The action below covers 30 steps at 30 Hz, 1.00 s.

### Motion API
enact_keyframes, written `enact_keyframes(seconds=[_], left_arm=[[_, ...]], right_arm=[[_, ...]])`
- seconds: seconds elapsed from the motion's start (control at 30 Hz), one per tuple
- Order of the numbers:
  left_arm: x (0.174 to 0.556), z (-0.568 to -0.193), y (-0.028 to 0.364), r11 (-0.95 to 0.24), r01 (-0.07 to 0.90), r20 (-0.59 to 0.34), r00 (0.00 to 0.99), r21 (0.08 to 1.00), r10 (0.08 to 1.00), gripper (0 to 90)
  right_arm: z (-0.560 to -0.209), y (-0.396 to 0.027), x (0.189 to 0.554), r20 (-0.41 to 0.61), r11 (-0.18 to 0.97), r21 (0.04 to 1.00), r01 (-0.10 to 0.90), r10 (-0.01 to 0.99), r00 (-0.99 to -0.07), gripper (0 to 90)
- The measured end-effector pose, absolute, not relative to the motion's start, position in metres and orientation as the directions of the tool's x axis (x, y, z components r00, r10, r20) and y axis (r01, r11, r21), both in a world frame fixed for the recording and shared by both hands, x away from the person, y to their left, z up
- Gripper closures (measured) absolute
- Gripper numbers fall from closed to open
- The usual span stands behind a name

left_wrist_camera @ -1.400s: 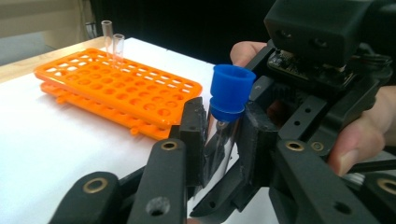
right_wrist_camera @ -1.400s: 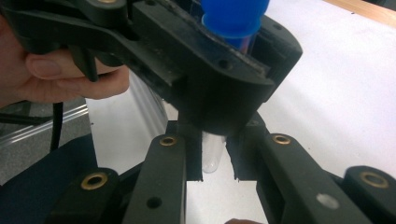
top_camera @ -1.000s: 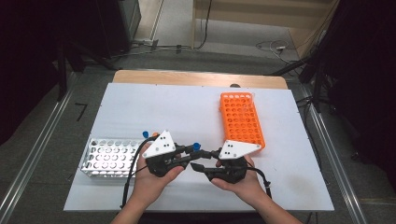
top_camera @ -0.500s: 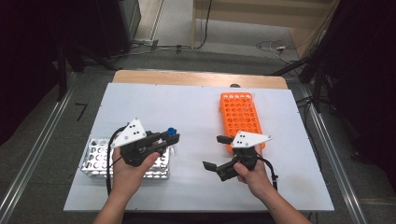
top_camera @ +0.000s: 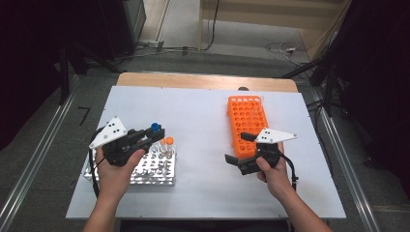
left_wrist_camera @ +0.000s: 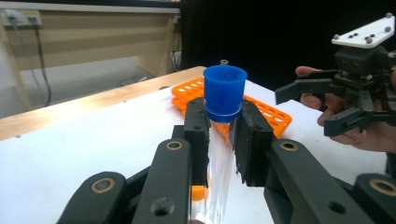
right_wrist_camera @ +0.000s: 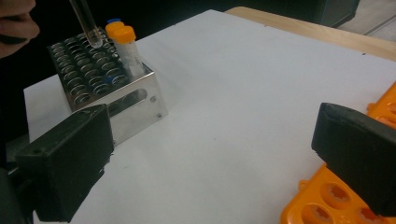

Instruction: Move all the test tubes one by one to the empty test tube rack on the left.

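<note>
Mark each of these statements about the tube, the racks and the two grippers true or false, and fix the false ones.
1. The left gripper is shut on the blue-capped tube. True.
2. The right gripper holds a tube. False: its jaws are open, having just been opening, with nothing between them.
3. The orange rack lies beside the right gripper. True.
4. The metal rack holds no tubes. False: orange-capped tubes stand in it.
5. The blue-capped tube stands seated in the metal rack. False: it hangs above it.
</note>
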<state>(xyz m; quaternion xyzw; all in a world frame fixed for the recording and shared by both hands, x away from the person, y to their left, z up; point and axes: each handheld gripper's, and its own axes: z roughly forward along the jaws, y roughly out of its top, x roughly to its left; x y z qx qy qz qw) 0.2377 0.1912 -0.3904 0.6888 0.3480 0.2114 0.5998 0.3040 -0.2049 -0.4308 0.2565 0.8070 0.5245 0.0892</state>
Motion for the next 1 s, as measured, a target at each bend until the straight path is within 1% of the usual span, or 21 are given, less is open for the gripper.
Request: enact_keyframes(seconds=[0.2,0.5,0.8,1.0], left_arm=[[0.238,-0.391,0.208,-0.033,0.225,-0.120,0.633,0.974,0.765,76.7],[0.240,-0.397,0.226,0.002,0.240,-0.145,0.577,0.971,0.804,76.7],[0.243,-0.410,0.235,0.022,0.266,-0.164,0.525,0.964,0.835,76.7],[0.247,-0.420,0.235,0.015,0.295,-0.169,0.501,0.955,0.849,76.7]], right_arm=[[-0.432,-0.210,0.308,0.121,0.313,0.894,0.322,0.524,-0.843,0.0],[-0.435,-0.214,0.312,0.122,0.309,0.892,0.330,0.540,-0.833,0.0],[-0.437,-0.216,0.313,0.122,0.308,0.889,0.339,0.553,-0.824,0.0],[-0.438,-0.217,0.315,0.121,0.310,0.887,0.342,0.558,-0.821,0.0]])
